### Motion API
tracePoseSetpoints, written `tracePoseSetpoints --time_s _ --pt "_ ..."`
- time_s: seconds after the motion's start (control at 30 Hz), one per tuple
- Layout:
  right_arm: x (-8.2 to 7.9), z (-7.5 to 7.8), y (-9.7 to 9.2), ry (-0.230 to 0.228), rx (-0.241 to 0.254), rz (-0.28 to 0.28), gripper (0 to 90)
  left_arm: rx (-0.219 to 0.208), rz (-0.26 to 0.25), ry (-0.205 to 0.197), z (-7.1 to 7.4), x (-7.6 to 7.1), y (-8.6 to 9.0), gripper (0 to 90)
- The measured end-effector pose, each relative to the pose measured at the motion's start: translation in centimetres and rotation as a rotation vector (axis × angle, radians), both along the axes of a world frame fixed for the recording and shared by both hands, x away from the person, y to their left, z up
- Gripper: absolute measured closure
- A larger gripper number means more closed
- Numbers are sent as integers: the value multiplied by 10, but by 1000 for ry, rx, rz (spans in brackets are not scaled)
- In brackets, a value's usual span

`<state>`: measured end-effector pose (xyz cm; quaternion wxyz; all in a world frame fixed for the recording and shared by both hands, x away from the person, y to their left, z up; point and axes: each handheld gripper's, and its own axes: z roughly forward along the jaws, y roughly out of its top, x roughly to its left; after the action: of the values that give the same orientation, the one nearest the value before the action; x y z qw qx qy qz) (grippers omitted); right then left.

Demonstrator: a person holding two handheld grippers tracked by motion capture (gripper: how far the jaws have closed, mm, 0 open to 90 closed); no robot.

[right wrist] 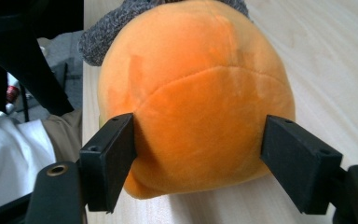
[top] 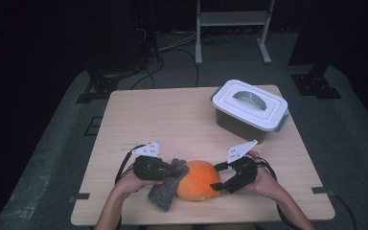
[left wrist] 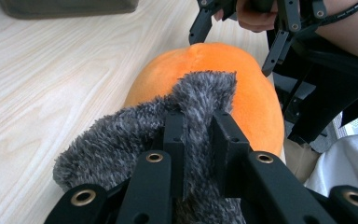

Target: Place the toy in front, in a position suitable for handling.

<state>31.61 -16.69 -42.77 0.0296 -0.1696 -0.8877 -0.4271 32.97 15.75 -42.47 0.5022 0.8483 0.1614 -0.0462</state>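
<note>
An orange plush ball (top: 197,179) lies near the table's front edge, with a grey fuzzy piece (top: 165,191) draped against its left side. My left gripper (top: 175,168) is shut on that grey fuzzy piece (left wrist: 168,121); the left gripper (left wrist: 198,126) has the fur pinched between its jaws just in front of the orange plush (left wrist: 242,88). My right gripper (top: 216,184) is at the plush's right end. In the right gripper view the right gripper (right wrist: 198,140) stands wide with the orange plush (right wrist: 196,93) between its jaws, unsqueezed. The grey fur (right wrist: 116,23) peeks over the far side.
A lidded white-topped storage box (top: 249,108) with a curved handle stands at the table's back right. The wooden table (top: 163,120) has bare room at the left and middle. A metal stand's legs (top: 232,28) and cables sit on the floor beyond.
</note>
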Motion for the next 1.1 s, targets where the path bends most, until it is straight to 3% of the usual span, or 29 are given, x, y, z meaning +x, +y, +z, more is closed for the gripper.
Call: tracePoseSetpoints --time_s 0.13,0.3,0.47,0.67,0.77,0.8,0.93,1.1 --pt "0 -4 5 17 -6 -2 271 -3 -5 -2 1 -1 -2 773" --pt "-3 2 8 -28 -31 4 559 -23 -15 -11 4 -2 -5 774" --pt "-3 12 5 -84 -24 -7 637 -44 -12 -33 14 -3 -4 774" --pt "-5 17 10 -133 -39 10 633 -69 -59 -82 32 -7 -20 774" --pt "-6 16 13 -138 -45 18 614 -2 -43 -91 30 -6 -25 774" --pt "-6 15 13 -129 -44 16 592 28 -34 -85 25 -5 -26 775" --pt "-3 11 12 -53 -20 3 431 34 -29 -41 15 -3 -21 780" --pt "1 9 8 -14 -7 -18 300 29 -26 -22 12 -1 -15 780"
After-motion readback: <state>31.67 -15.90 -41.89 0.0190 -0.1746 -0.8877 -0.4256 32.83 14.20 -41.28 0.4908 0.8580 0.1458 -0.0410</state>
